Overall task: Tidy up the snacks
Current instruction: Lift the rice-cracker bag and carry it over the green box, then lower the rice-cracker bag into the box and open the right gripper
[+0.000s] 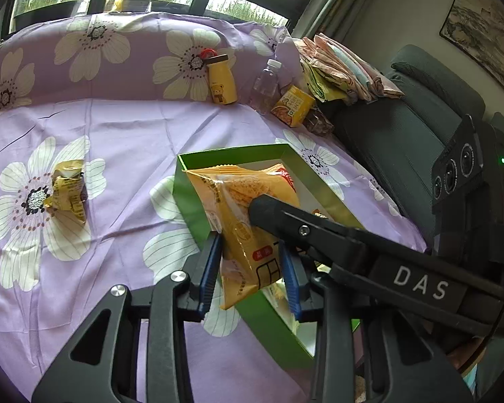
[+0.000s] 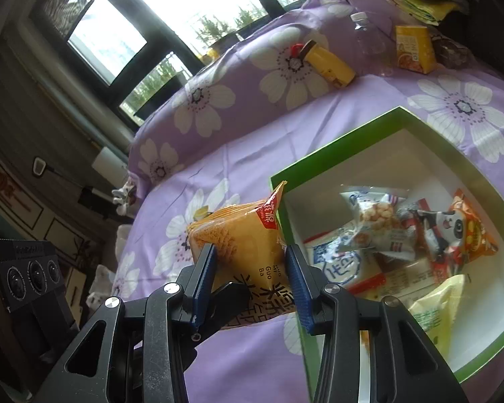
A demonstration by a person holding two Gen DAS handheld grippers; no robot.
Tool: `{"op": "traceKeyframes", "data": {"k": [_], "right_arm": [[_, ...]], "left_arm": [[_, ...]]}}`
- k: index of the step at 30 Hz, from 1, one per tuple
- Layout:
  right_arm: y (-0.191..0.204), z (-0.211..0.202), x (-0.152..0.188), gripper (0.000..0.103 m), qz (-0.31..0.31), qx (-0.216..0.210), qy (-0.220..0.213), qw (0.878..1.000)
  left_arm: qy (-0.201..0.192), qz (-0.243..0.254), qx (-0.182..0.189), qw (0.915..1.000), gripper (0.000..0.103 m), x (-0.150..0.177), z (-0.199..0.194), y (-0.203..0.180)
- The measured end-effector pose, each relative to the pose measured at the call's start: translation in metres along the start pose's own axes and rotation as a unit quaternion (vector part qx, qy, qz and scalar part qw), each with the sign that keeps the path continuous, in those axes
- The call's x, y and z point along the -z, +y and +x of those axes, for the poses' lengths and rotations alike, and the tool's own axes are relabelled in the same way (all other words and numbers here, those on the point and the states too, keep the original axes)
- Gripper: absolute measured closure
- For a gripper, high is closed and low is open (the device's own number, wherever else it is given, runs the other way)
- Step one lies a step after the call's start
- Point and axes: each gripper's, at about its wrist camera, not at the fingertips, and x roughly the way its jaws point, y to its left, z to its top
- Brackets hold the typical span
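Green box (image 2: pixel 339 154) on the flowered sheet (image 1: pixel 124 127), white inside, holding several snack packets (image 2: pixel 386 231). Orange puffed snack bag (image 1: pixel 238 221) above its near wall, pinched between left gripper (image 1: pixel 250 262) and right gripper (image 2: pixel 248 268) pads alike.

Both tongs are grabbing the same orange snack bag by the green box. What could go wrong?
If the left tongs and right tongs pull apart, the orange snack bag might tear. Squeezing could crush what's inside. It hangs over the green box wall, so if dropped it might land outside on the purple sheet.
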Motion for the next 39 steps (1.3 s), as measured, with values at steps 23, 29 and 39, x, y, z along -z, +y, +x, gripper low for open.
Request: {"op": "traceKeyframes", "data": {"k": [23, 29, 39], "right_arm": [[-0.073, 0.010, -0.014, 0.057, 0.094, 0.083, 0.022, 0.992], [-0.082, 0.015, -0.011, 0.057, 0.120, 0.083, 0.032, 0.989], [-0.065, 0.005, -0.014, 0.050, 0.088, 0.110, 0.000, 0.990]], "left_arm": [[0.079, 0.004, 0.018, 0.9967, 0.071, -0.005, 0.078, -0.019], [0.087, 0.007, 0.003, 0.9962, 0.074, -0.004, 0.086, -0.019], [0.059, -0.023, 0.017, 0.9978, 0.057, -0.014, 0.058, 0.007]]}}
